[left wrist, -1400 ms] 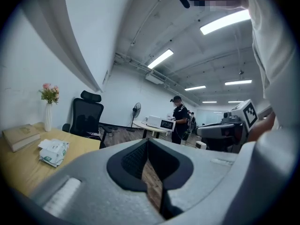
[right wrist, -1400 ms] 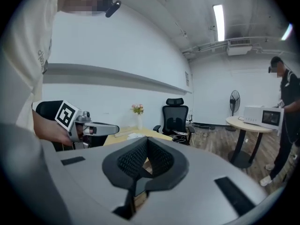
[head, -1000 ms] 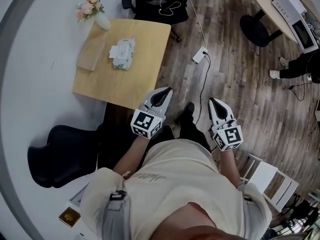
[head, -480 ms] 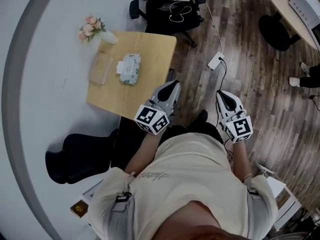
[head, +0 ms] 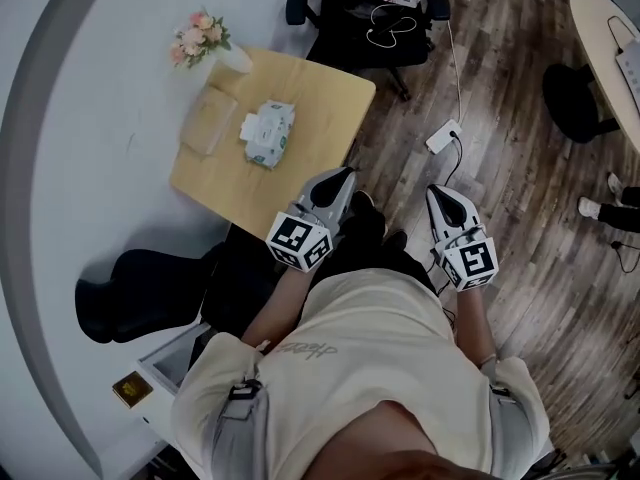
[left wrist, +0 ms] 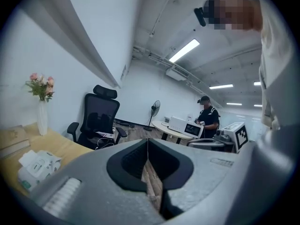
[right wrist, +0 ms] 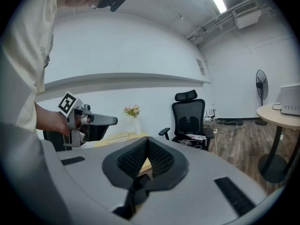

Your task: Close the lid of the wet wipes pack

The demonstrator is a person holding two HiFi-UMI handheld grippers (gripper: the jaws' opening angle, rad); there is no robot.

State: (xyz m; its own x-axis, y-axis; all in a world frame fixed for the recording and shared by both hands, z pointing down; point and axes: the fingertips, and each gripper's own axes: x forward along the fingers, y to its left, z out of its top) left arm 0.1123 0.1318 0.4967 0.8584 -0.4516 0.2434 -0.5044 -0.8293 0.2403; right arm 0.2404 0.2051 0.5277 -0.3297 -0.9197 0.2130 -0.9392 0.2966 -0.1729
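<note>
Approach step: wet wipes pack (head: 270,134) on counter (head: 232,183) at 11 o'clock, lid (head: 251,126) open. Left tool (head: 343,175) and right tool (head: 435,191) closed, empty. Next we reach and press lid down.

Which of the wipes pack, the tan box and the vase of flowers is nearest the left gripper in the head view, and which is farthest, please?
1. The wipes pack, mid-table, just beyond the left gripper.
2. The tan box, left of the pack.
3. The vase of flowers, at the far corner.
</note>
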